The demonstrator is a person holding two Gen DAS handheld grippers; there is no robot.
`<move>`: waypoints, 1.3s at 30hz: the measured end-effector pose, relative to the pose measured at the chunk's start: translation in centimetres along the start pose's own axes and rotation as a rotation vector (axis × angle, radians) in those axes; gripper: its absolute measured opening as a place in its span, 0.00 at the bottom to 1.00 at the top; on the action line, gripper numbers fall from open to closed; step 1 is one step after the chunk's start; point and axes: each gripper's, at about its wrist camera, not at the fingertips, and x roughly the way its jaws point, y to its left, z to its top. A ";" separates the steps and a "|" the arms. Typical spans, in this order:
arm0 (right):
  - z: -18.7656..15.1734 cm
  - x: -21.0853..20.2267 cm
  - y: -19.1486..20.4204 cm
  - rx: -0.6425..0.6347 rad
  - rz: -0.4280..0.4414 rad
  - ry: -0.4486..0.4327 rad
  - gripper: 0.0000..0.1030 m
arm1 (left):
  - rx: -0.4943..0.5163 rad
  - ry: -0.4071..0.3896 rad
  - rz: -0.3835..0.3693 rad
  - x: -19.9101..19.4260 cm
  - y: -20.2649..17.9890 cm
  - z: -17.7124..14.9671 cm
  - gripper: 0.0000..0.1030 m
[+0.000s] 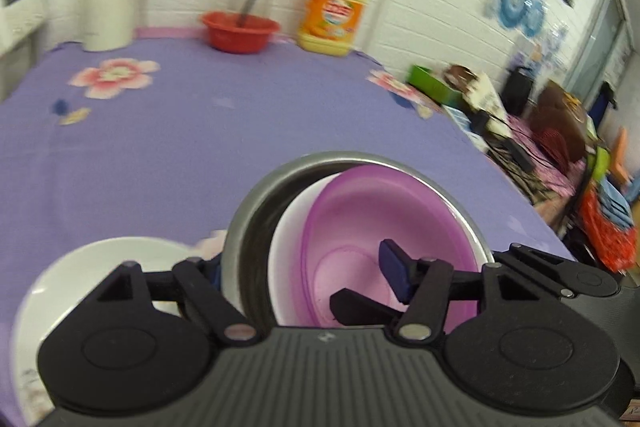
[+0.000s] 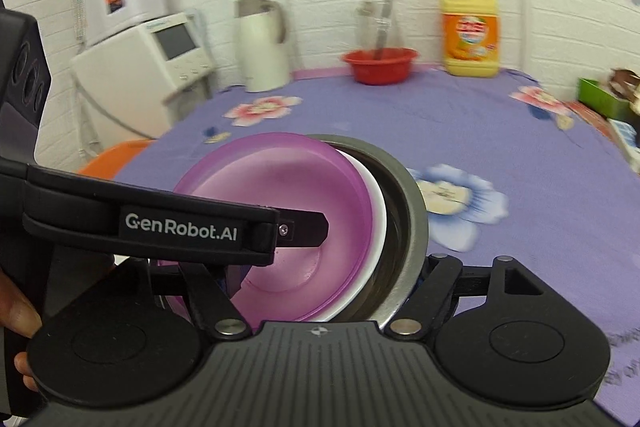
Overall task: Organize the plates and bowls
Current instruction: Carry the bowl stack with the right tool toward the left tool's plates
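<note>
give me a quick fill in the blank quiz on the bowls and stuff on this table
1. The purple bowl sits inside a white bowl, and both are nested in a ______ bowl.
2. At the back of the table, the red basin stands between the white jug and the ______ detergent bottle.
3. The tablecloth is purple with a ______ pattern.
4. Beside the stack, in the left wrist view, lies a ______ plate.

Missing words: metal; yellow; flower; white

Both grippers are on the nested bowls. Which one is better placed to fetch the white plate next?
Left, probably. The white plate lies right beside the left gripper; the right gripper grips the opposite rim of the bowl stack, and its camera shows no plate.
</note>
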 end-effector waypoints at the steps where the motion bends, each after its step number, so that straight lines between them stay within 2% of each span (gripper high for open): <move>1: 0.1 0.4 0.9 -0.013 0.030 0.003 1.00 | -0.019 -0.008 0.028 -0.8 1.0 -0.3 0.60; 6: 0.1 3.0 5.7 -0.071 0.166 0.056 1.00 | -0.113 -0.021 0.136 -3.9 6.1 -2.5 0.60; 12: -0.5 5.0 8.9 -0.094 0.238 0.135 1.00 | -0.172 -0.018 0.165 -4.9 9.6 -4.1 0.60; 21: -1.0 5.7 9.5 -0.110 0.187 0.168 1.00 | -0.194 -0.009 0.118 -3.7 10.4 -4.7 0.61; 26: -1.0 6.1 9.6 -0.121 0.185 0.171 1.00 | -0.189 -0.019 0.123 -3.6 10.4 -4.7 0.61; 28: -0.9 6.3 9.6 -0.119 0.191 0.171 1.00 | -0.171 -0.019 0.124 -3.4 10.3 -4.7 0.63; 30: -0.8 6.4 9.4 -0.113 0.191 0.169 1.00 | -0.156 -0.025 0.126 -3.3 10.2 -4.6 0.70; 32: -0.7 6.1 9.6 -0.117 0.178 0.149 1.00 | -0.138 -0.050 0.133 -3.6 10.1 -4.5 0.71; 33: -0.7 6.0 9.7 -0.124 0.177 0.138 1.00 | -0.135 -0.067 0.137 -3.9 10.1 -4.3 0.77; 34: -0.6 5.8 9.7 -0.128 0.167 0.122 1.00 | -0.140 -0.084 0.141 -4.2 10.2 -4.1 0.79; 39: 0.3 4.3 9.0 -0.119 0.119 0.001 1.00 | -0.166 -0.182 0.145 -6.0 10.2 -3.0 0.79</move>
